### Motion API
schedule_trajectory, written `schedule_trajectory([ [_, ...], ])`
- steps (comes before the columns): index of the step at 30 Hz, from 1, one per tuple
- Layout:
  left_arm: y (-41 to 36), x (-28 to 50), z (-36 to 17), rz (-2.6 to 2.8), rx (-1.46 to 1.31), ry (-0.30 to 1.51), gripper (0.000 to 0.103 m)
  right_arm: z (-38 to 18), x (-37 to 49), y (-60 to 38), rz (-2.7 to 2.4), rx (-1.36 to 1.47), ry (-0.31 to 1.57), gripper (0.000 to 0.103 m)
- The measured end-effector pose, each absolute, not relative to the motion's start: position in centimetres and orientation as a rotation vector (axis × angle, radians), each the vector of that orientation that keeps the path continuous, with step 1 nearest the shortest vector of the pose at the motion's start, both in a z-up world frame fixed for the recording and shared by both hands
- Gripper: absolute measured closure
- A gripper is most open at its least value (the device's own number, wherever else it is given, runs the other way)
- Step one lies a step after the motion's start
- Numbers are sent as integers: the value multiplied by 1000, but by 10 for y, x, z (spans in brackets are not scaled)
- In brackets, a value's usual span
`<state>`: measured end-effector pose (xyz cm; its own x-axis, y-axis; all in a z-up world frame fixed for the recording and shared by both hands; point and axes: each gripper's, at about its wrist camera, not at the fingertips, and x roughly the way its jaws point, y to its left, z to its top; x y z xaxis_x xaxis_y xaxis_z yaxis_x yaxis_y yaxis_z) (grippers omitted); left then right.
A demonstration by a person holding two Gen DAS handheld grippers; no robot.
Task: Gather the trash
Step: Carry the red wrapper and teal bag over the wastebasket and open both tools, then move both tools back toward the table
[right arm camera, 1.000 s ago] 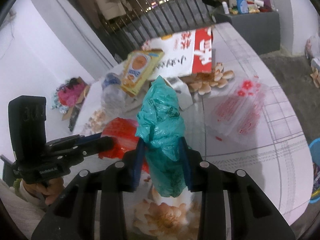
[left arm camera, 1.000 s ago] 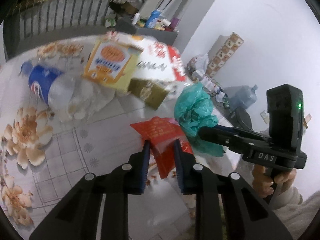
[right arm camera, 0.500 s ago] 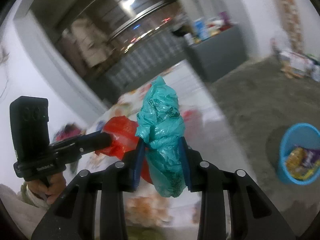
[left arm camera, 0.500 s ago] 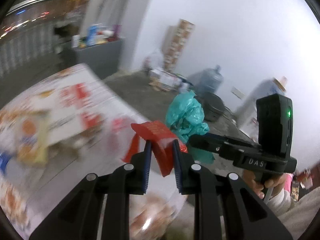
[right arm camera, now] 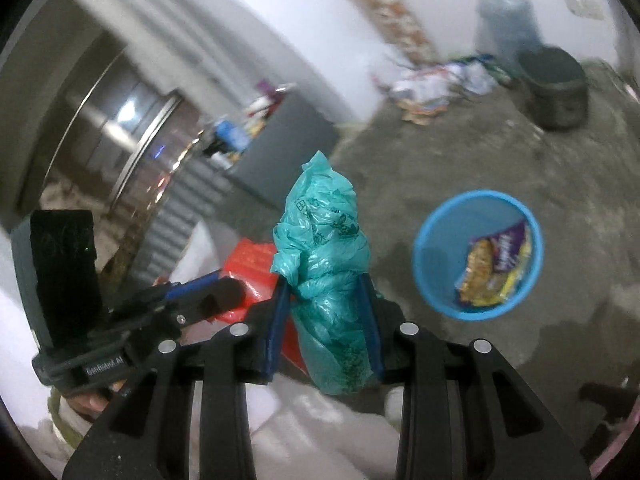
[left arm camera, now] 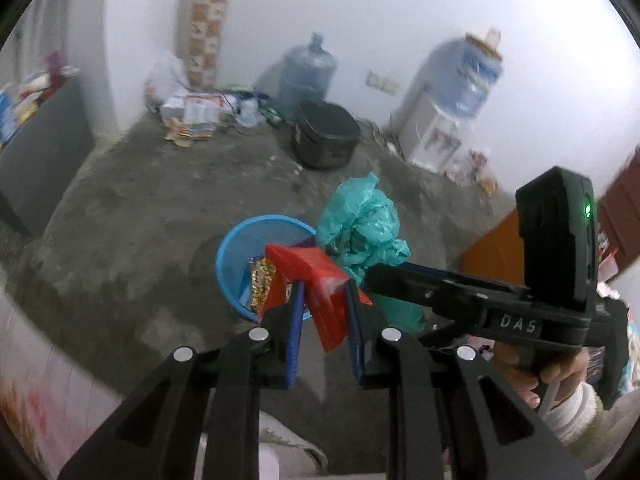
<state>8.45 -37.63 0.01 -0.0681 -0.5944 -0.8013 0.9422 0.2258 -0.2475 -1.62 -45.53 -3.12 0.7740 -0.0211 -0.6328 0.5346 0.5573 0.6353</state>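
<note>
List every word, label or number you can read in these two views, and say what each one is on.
"DAS": on the body of the right hand-held gripper, seen from the left wrist.
Small white label on the left hand-held gripper body: too blurred to read.
Print on the teal plastic bag: unreadable.
Snack packet in the blue bin: lettering blurred.
Water jug label: blurred.

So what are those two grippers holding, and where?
Left gripper pinches a red wrapper near its lower end; right gripper squeezes a crumpled green plastic bag around its middle.
</note>
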Motion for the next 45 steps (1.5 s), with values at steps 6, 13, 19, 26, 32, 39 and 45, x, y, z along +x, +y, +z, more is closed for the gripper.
schedule_trajectory([
  [6,-442,112,-47,-1316,494,1054,81,-84,-8,-516,-415,1067,634,69],
  [13,-494,158,-127,-1033,500,1159,37,-186,23,-559,-528,1162,790,43],
  [19,-474,172,-126,-996,480,1147,37,-211,8,-548,-590,1218,826,43],
  [26,-443,165,-75,-1047,427,1031,37,-163,0,-524,-647,1053,794,35],
  [32,-404,145,-30,-1089,392,888,33,-105,23,-481,-652,673,810,20],
  [39,-321,132,22,-1071,303,776,30,-48,37,-427,-614,477,741,12],
  [45,-219,135,58,-961,217,694,30,-23,38,-401,-508,478,696,12],
])
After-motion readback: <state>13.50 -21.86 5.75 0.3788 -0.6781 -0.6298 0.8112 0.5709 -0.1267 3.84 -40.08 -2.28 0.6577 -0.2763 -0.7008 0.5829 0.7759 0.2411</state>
